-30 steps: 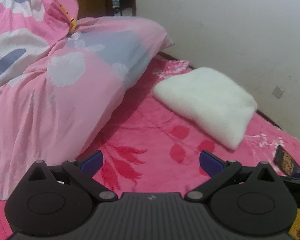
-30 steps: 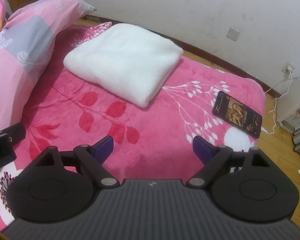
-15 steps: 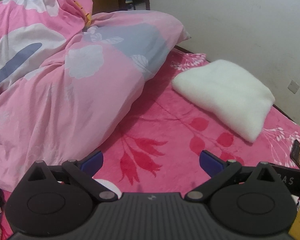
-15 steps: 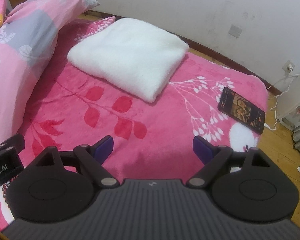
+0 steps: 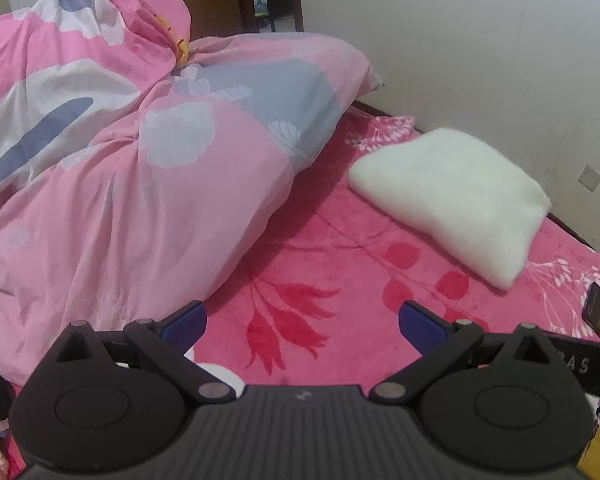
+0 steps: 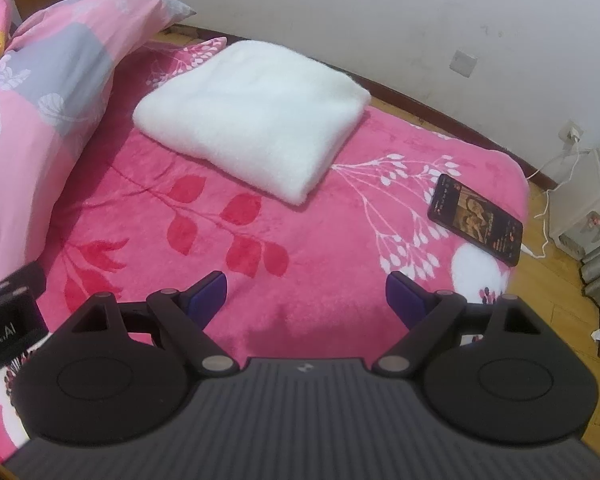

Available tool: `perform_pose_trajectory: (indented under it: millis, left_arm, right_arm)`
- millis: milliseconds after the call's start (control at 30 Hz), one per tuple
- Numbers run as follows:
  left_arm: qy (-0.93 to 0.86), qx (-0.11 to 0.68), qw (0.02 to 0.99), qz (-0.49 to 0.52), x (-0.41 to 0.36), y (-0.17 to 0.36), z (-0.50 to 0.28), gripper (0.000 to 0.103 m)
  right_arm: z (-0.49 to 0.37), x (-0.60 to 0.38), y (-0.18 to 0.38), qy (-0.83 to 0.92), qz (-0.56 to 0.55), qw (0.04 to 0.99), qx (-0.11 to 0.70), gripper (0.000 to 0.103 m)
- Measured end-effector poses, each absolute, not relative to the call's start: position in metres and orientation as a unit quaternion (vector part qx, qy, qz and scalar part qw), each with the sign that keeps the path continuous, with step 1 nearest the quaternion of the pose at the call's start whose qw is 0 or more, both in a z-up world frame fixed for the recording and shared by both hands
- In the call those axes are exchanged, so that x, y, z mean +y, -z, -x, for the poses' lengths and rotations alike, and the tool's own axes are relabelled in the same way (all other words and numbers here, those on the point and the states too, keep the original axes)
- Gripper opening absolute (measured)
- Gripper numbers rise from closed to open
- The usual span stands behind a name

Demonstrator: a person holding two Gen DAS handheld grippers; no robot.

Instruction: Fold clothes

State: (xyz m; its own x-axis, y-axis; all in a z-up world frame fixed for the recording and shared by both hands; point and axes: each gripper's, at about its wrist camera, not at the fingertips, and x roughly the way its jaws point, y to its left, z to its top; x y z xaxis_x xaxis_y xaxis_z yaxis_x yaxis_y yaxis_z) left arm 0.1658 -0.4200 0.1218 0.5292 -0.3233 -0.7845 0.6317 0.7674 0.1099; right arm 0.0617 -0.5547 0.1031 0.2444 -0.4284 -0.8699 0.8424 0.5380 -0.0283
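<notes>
A fluffy white garment [image 6: 256, 112] lies folded into a thick rectangle on the pink floral bedspread [image 6: 332, 240], well ahead of both grippers. In the left wrist view the same white bundle [image 5: 456, 196] sits at the right, near the wall. My left gripper [image 5: 302, 324] hangs open over the bedspread with nothing between its blue pads. Over the spread's near part my right gripper [image 6: 306, 296] also stands open and empty. The left gripper's body [image 6: 8, 320] shows at the left edge of the right wrist view.
A big pink, grey and white duvet [image 5: 132, 168] is heaped along the left. A phone [image 6: 476, 218] with a lit screen lies near the bed's right corner, a white cable [image 6: 548, 220] trailing to a wall socket. Wooden floor and a white appliance [image 6: 592, 208] lie beyond the bed.
The left wrist view has swung leftward, so the white bundle sits further right and more duvet shows. The right wrist view has barely shifted. Both grippers stay open.
</notes>
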Motion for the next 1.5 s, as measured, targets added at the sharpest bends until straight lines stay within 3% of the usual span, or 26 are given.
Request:
perform_pose_trajectory:
  millis: [1500]
  left_arm:
    - [0.292,0.406,0.844,-0.195,-0.4285,-0.1172,-0.1632,0.102]
  right_arm:
    - [-0.0582,-0.5573,-0.1029,0.433,-0.226,0.748,0.449,0.090]
